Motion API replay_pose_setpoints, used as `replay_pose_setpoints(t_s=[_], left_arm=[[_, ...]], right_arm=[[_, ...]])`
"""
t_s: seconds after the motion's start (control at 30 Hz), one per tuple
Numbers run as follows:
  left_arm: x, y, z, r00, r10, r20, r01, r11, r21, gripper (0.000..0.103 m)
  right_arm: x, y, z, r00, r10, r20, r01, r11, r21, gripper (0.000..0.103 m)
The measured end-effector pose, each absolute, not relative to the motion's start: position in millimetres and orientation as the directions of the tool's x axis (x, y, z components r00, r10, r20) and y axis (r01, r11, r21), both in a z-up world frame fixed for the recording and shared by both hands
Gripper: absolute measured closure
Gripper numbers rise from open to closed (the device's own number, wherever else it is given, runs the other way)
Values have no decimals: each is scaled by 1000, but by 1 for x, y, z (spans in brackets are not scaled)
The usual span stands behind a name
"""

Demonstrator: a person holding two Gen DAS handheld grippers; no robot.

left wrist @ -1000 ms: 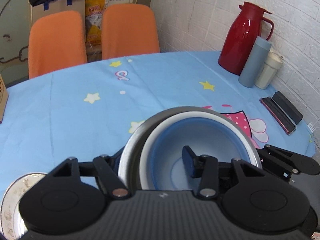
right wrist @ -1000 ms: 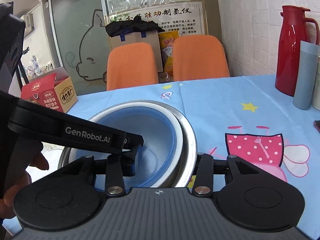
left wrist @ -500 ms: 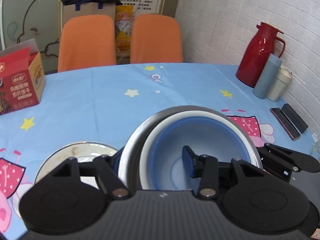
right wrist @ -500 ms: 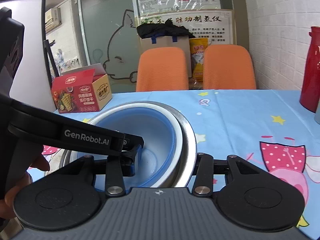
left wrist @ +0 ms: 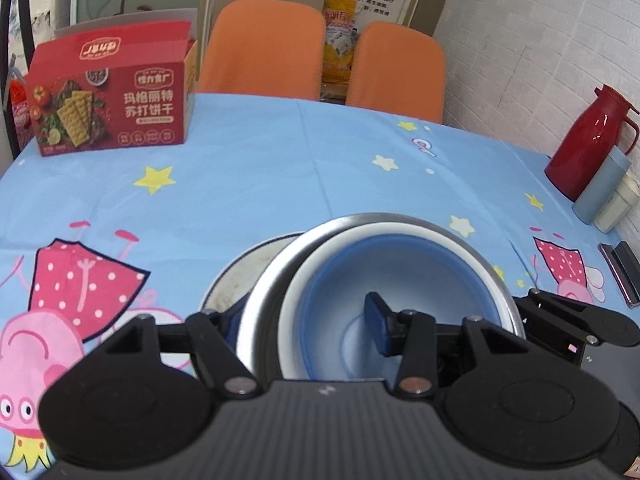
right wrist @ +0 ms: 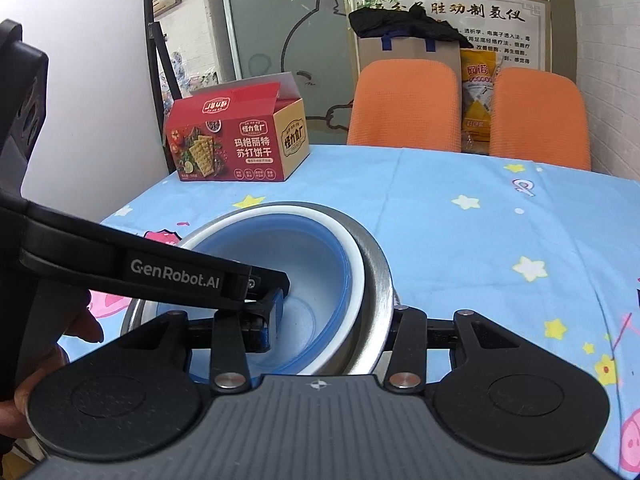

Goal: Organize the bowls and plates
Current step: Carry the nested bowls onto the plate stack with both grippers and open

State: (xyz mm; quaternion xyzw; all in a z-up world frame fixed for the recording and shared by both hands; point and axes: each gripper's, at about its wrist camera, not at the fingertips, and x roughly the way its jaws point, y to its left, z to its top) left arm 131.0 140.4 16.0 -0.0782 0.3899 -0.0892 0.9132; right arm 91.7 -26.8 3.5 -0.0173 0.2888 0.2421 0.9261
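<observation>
A blue bowl with a white rim [left wrist: 384, 280] sits nested inside a steel bowl [left wrist: 264, 288]. Both grippers hold this stack in the air from opposite sides. My left gripper [left wrist: 308, 328] is shut on the stack's left wall, one finger inside the blue bowl and one outside. My right gripper [right wrist: 332, 324] is shut on the stack's right wall [right wrist: 372, 280] in the same way. Below and left of the stack lies a white plate [left wrist: 244, 276] on the table, partly hidden by the bowls.
A red cracker box [left wrist: 112, 108] stands at the table's far left. A red thermos [left wrist: 588, 148], a grey tumbler [left wrist: 600, 184] and a cream cup stand at the right edge. Two dark flat cases [left wrist: 620, 276] lie near them. Two orange chairs [left wrist: 264, 52] stand behind the table.
Both grippers have carried the bowl stack to the left across the table. The white plate now lies just under the stack's left side, and the cracker box has come into view.
</observation>
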Motion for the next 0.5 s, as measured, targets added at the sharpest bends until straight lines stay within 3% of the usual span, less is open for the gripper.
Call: replay_pose_setpoints(t_s=[0.4,0.5], left_arm=[[151,152,1,676,-219,-703,91,972,-216,58],[154,151,0,672,-240,-700,103,967,-233,47]], right_arm=[[109,-11,-12,691,428,-583,-460,882,103,26],[111,-12,-17,674,442,-592,-463,877,128,18]])
